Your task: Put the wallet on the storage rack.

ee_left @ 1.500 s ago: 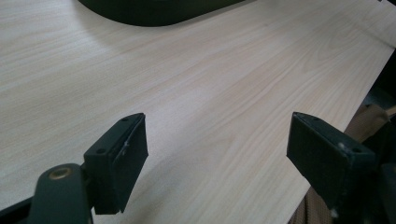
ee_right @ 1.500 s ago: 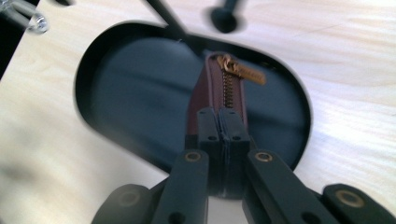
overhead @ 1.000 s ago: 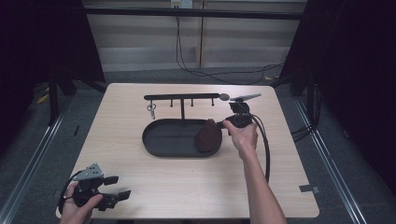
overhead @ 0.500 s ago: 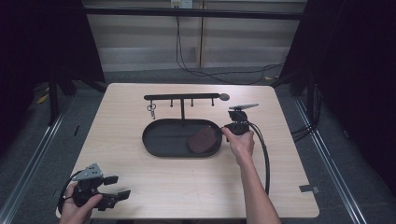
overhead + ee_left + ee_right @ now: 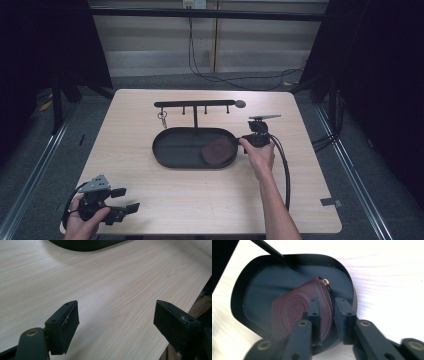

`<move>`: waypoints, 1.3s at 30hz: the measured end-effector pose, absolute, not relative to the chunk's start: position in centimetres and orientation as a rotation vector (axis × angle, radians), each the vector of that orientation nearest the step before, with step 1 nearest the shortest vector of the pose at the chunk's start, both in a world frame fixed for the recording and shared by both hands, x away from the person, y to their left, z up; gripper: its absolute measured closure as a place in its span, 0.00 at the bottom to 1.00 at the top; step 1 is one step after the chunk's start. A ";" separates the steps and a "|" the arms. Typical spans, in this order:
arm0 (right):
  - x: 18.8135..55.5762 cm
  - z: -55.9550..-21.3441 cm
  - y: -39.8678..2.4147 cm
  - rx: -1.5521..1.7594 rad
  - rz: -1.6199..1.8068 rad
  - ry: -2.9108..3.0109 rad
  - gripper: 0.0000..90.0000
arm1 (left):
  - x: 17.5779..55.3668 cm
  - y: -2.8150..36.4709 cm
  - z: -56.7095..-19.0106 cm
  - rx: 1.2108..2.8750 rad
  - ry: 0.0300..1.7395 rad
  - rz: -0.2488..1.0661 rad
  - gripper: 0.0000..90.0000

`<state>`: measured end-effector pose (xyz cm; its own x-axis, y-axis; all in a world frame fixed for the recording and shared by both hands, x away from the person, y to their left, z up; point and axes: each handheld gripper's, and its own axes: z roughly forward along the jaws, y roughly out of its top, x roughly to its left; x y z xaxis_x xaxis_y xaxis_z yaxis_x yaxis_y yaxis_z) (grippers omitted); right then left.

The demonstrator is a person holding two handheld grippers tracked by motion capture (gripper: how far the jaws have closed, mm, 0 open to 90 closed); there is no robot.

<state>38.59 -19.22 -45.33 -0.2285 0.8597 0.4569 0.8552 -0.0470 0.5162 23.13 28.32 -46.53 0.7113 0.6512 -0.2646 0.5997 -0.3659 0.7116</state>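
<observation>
Pouch (image 5: 297,312) lies in black tray (image 5: 257,290); right tongs (image 5: 327,312) just loosening around its edge; left tongs (image 5: 120,327) apart.

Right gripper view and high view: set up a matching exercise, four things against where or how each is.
Things:
1. brown zip pouch
2. black oval tray
3. left gripper
4. key ring

Places or states:
A. hanging from the hook rack
B. jaws wide apart, near the table's front left corner
C. lying in the tray's right end
D. in the middle of the table

Pairs: 1-C, 2-D, 3-B, 4-A
</observation>
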 end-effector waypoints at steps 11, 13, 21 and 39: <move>37.3 -43.9 -20.1 1.829 1.179 2.151 0.53 | 23.2 28.4 -46.6 2.066 0.962 0.080 0.23; 37.0 -43.7 -20.2 1.801 1.183 2.163 0.49 | 23.2 28.4 -46.6 2.068 0.960 0.084 0.23; 35.3 -43.7 -21.3 1.755 1.169 2.134 0.29 | 23.3 28.5 -46.5 2.064 0.964 0.087 0.23; 29.8 -43.5 -23.4 1.668 1.216 2.116 0.20 | 23.2 28.8 -46.4 2.025 0.983 0.106 0.23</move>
<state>29.78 -23.44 -43.47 -0.3518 0.8767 0.3280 0.7248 0.0333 0.6881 23.17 28.76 -46.37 0.6861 0.6758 -0.2694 0.6026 -0.3205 0.7308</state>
